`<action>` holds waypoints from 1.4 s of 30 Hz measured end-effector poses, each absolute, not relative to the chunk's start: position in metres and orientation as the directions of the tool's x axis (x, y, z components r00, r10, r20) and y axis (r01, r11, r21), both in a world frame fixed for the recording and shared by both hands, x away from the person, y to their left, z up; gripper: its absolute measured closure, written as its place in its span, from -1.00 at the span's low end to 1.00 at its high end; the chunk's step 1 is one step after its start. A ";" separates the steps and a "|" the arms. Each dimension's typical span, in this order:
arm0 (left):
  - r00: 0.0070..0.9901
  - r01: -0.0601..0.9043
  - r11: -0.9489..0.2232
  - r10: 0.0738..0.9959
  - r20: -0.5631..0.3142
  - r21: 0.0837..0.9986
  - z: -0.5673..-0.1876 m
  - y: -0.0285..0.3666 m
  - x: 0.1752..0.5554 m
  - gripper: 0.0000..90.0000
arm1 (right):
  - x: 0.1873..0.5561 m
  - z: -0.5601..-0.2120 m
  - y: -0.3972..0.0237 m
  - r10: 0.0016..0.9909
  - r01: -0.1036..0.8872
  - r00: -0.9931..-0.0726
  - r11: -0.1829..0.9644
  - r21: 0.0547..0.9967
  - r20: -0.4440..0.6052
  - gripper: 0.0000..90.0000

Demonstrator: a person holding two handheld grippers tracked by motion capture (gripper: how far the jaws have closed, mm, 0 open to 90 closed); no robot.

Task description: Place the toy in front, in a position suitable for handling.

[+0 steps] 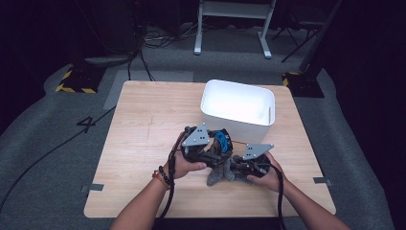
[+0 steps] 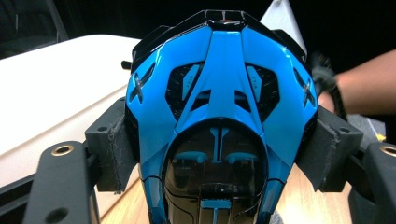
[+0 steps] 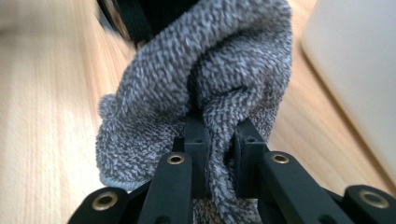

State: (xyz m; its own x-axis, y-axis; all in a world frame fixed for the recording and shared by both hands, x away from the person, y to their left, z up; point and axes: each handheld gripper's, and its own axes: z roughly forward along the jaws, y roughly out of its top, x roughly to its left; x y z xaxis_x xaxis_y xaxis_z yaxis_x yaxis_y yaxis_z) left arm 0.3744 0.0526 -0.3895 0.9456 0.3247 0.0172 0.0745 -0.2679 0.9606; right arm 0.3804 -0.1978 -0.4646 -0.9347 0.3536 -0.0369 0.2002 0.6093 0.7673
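Observation:
A glossy blue and black toy (image 2: 219, 93), shaped like a small car body, is clamped between the padded fingers (image 2: 114, 149) of my left gripper (image 2: 219, 154). From above, the toy (image 1: 221, 139) sits just in front of the white bin, with the left gripper (image 1: 218, 145) shut on it. My right gripper (image 3: 219, 140) pinches a fold of grey knitted cloth (image 3: 201, 70). The cloth (image 1: 218, 175) lies bunched on the table between both hands, touching the right gripper (image 1: 238, 166).
A white plastic bin (image 1: 237, 120) stands open on the wooden table (image 1: 143, 124), right behind the grippers. Its wall shows close by in both gripper views (image 2: 56, 93) (image 3: 350, 70). The person's other forearm (image 2: 366, 88) is at the right of the left gripper view.

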 end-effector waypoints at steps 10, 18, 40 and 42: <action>0.956 0.040 -0.225 0.291 0.028 0.973 -0.373 0.055 0.365 -0.46 | 0.382 -0.451 -0.203 0.397 0.215 -0.917 0.561 0.800 -0.032 0.76; 0.976 0.024 -0.215 0.218 0.024 0.976 -0.371 0.042 0.356 -0.46 | 0.389 -0.427 -0.209 0.490 0.237 -0.872 0.440 0.866 -0.011 0.76; 0.956 0.028 -0.186 0.293 0.029 0.982 -0.370 0.062 0.366 -0.46 | 0.360 -0.427 -0.204 0.282 0.130 -0.959 0.454 0.881 -0.004 0.76; 0.954 0.035 -0.191 0.299 0.024 0.981 -0.372 0.063 0.368 -0.46 | 0.357 -0.423 -0.206 0.269 0.116 -0.963 0.441 0.890 -0.008 0.76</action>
